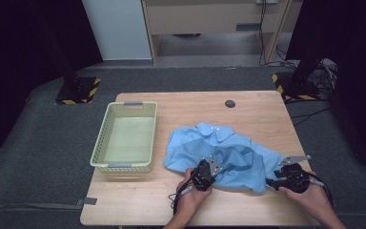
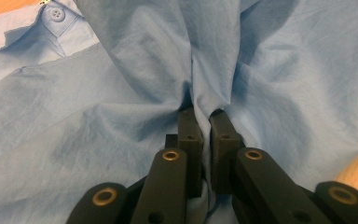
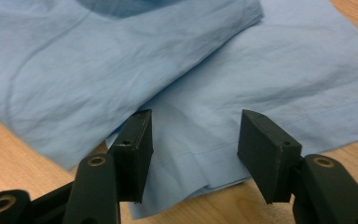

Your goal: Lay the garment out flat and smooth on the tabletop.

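Blue cloth, one collared shirt [image 1: 221, 152], lies crumpled on the near right part of the wooden worktop [image 1: 181, 205], with a small white tag at its collar too small to read and one button showing in the left gripper view. One left gripper [image 1: 205, 174] has its fingers [image 2: 189, 135] nipped tight on a fold of the shirt, while one right gripper [image 1: 286, 180] at the shirt's right hem holds its fingers [image 3: 135, 149] wide apart over the hem. Left of the shirt stands one pale yellow-green basket [image 1: 100, 152] with nothing in it, and one dark round disc [image 1: 230, 103] sits at the far edge.
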